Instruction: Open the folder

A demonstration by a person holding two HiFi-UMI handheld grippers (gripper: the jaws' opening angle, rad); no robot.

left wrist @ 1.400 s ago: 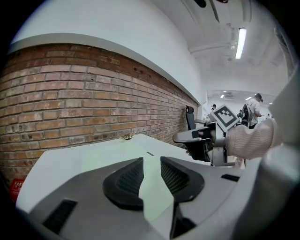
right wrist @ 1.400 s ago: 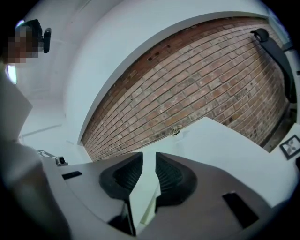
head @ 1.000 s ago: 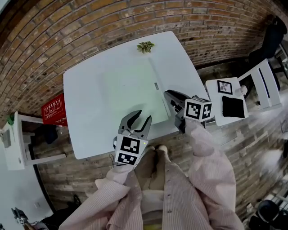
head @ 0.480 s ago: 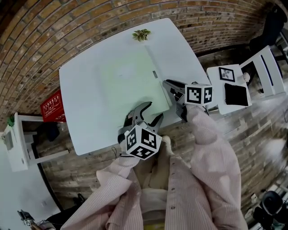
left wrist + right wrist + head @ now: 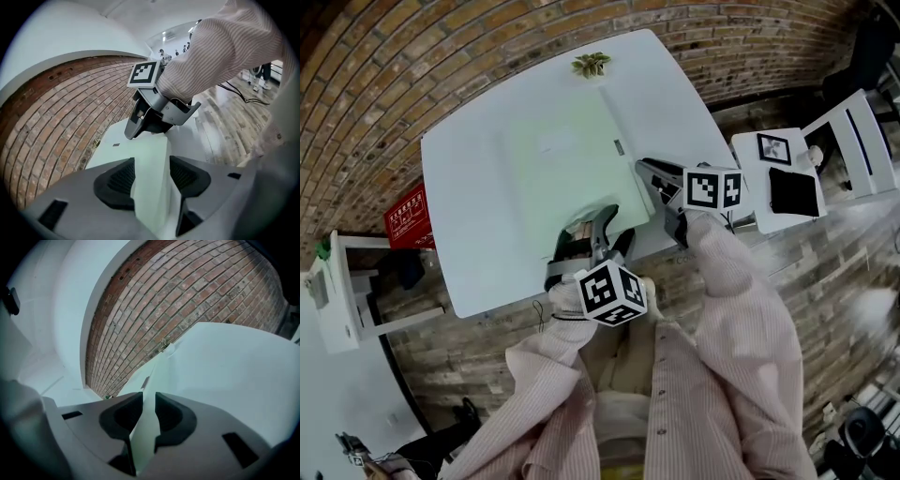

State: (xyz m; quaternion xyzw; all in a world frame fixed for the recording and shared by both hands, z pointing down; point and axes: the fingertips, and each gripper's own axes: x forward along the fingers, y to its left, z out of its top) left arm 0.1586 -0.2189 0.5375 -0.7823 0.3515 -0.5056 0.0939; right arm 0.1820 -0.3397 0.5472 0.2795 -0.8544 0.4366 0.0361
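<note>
A pale green folder (image 5: 567, 169) lies flat on the white table (image 5: 459, 234). My left gripper (image 5: 609, 230) sits at the folder's near edge. In the left gripper view the folder (image 5: 150, 154) runs between the jaws. The left gripper (image 5: 152, 176) has just been opening, and its pads stand clear of the folder. My right gripper (image 5: 645, 173) is at the folder's right edge, shut on the thin cover. In the right gripper view that sheet (image 5: 154, 380) rises between the nearly closed jaws of the right gripper (image 5: 149, 411). The right gripper (image 5: 133, 133) also shows in the left gripper view.
A small green plant (image 5: 591, 64) stands at the table's far edge. A red box (image 5: 408, 220) and a white shelf (image 5: 337, 291) are on the brick floor at the left. A white stool (image 5: 778, 178) with a black item stands at the right.
My left gripper has rolled and moved down and forward from the table's near edge onto the folder's near edge, with its jaws wider. The right gripper has stayed at the folder's right edge.
</note>
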